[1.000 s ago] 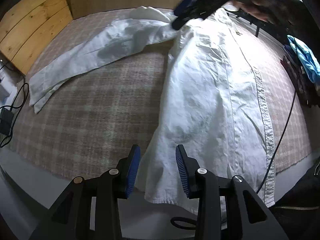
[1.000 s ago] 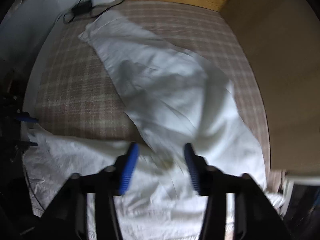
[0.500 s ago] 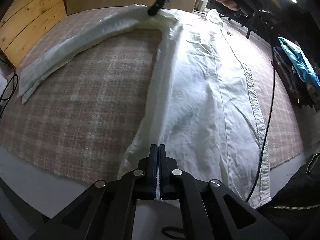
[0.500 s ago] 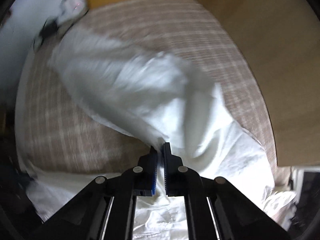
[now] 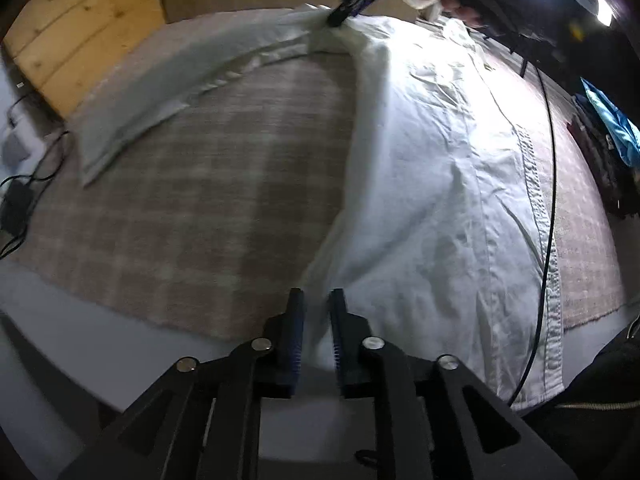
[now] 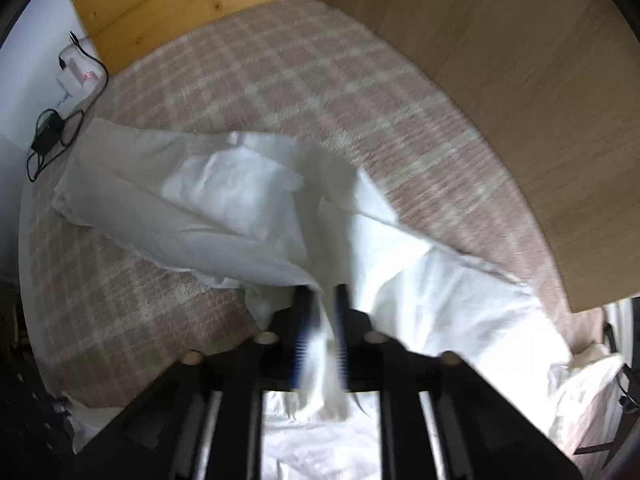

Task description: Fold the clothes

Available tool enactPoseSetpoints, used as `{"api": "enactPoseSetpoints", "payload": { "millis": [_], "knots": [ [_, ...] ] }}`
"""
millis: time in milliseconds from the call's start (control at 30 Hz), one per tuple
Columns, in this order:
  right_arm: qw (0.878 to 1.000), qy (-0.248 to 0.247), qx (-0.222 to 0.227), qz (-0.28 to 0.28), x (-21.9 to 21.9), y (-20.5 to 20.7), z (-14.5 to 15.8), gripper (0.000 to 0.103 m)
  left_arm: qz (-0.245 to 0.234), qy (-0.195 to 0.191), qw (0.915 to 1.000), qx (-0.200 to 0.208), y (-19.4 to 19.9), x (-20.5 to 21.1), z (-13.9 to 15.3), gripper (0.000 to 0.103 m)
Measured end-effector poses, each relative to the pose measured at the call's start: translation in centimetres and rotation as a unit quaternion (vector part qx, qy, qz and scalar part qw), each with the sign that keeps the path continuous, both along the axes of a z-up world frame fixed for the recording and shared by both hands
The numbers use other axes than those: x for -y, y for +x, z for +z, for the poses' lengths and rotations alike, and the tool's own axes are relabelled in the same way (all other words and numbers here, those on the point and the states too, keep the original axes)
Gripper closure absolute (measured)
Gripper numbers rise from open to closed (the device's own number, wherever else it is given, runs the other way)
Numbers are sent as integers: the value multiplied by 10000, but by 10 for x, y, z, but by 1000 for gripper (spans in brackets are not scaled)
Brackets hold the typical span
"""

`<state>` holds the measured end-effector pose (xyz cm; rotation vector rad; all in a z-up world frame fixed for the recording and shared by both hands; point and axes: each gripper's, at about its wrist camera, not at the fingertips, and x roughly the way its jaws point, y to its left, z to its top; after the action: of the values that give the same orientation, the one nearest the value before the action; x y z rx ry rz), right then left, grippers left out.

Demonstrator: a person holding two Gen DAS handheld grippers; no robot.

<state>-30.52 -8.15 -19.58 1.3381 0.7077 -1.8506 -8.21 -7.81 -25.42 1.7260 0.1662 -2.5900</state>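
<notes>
A white button shirt (image 5: 432, 168) lies spread on a plaid bed cover (image 5: 200, 200), its long sleeve (image 5: 180, 92) stretched out to the left. My left gripper (image 5: 317, 312) is at the shirt's lower side edge; its jaws are opening, with a fold of white cloth loose between the blue pads. In the right wrist view the shirt (image 6: 224, 200) bunches up near the sleeve seam. My right gripper (image 6: 322, 320) is there with its jaws opening too, and a strip of cloth hangs between them. The left wrist view shows the right gripper (image 5: 340, 20) at the shoulder.
A wooden headboard (image 5: 80, 28) and a tall wood panel (image 6: 520, 80) border the bed. A charger with cables (image 6: 48, 136) lies off the cover's edge. A black cable (image 5: 548, 200) runs over the shirt's placket side. Blue and dark clothes (image 5: 612, 128) sit at the right.
A second ago both grippers stood open over the shirt, half a second ago both were shut on cloth, and now their pads are apart again. The right wrist view has swung round.
</notes>
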Motion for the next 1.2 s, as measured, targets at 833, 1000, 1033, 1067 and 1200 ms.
{"api": "enactPoseSetpoints", "payload": {
  "millis": [833,1000,1033,1067,1200],
  "knots": [
    [9940,-142,575,923,-62,131,8,58,-428,619,9971,-122,6,13,-5,71],
    [9960,-82,351,812,-58,112,16,58,-765,587,9953,53,-3,3,-11,82],
    [9968,-81,351,714,-55,105,16,58,-796,629,9948,71,-4,1,-11,98],
    [9975,-86,355,608,-50,99,17,58,-786,761,9940,73,-3,1,-9,98],
    [9986,112,122,504,-16,77,15,51,-801,1047,9912,-99,3,-4,5,99]
  ]
}}
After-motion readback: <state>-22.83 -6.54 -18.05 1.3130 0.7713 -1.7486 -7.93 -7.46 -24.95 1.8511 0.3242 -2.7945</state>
